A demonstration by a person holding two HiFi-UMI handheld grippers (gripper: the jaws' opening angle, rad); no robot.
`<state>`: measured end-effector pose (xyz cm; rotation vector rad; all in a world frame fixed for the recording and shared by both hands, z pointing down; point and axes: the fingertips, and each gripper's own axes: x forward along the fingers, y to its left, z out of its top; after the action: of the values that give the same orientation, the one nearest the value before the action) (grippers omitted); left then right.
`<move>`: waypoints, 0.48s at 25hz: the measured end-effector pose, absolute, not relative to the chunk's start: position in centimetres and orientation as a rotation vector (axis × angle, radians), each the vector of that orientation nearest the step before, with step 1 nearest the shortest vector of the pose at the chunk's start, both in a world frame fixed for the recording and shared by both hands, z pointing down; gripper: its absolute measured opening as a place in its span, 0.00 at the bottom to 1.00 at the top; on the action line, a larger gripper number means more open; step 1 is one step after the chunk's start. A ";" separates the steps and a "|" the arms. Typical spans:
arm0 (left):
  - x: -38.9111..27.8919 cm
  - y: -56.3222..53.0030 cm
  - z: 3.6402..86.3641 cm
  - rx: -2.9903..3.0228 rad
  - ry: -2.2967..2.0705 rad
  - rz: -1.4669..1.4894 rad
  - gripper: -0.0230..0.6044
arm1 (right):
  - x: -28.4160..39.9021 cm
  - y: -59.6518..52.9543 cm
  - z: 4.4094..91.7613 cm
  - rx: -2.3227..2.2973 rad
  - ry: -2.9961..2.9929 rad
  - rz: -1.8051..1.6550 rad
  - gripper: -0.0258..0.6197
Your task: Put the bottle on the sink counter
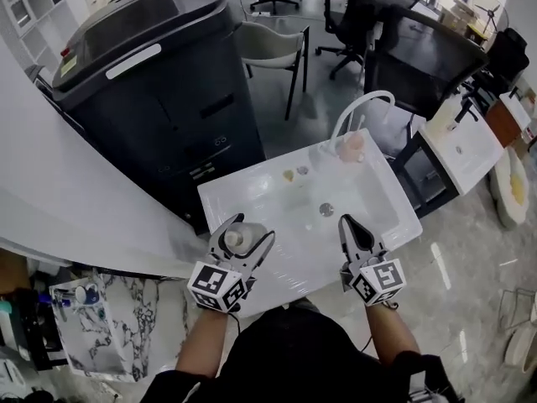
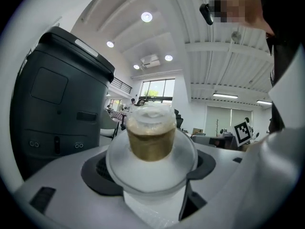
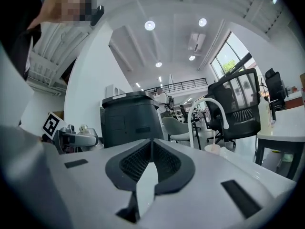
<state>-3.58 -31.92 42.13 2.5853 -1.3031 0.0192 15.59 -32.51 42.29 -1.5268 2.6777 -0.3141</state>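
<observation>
Currently the left gripper (image 1: pixel 250 229) is closed on the bottle (image 1: pixel 237 238), a small clear one with a white cap and a golden band under the cap. In the left gripper view the bottle (image 2: pixel 151 138) sits between the two pads, which press on its wide round body, and its capped end is turned away from the gripper. The right gripper (image 1: pixel 350 225) has its jaws brought together with nothing between them, and it is held just above the front edge of the sink counter (image 1: pixel 220 200). From the head view, the bottle is over the near left corner of this white counter, in front of the basin (image 1: pixel 352 193) and well apart from the faucet (image 1: pixel 361 106) at the back. I cannot tell how high it hangs above the surface, but it does not look set down yet. So I judge that the carrying step is almost finished and the placing step comes now. The next move calls for lowering the bottle onto the flat strip at the left of the basin, not into the basin, with the bottom down so that it stands. The jaws should part only when it rests there, because such a narrow bottle may tip near the edge.
</observation>
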 end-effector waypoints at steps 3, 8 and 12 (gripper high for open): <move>-3.5 -34.5 43.3 2.543 -1.330 0.037 0.59 | 15.2 -35.1 43.2 -1.493 2.717 -0.359 0.09; -3.2 -37.9 45.5 2.489 -1.352 0.065 0.59 | 14.9 -38.1 45.3 -1.468 2.772 -0.429 0.09; -3.2 -40.9 47.6 2.453 -1.383 0.103 0.59 | 14.5 -40.3 46.7 -1.450 2.820 -0.440 0.09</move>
<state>-3.18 -40.92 47.61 2.4535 -1.3834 0.1034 14.49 -40.28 46.66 -1.4498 2.8204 -0.4403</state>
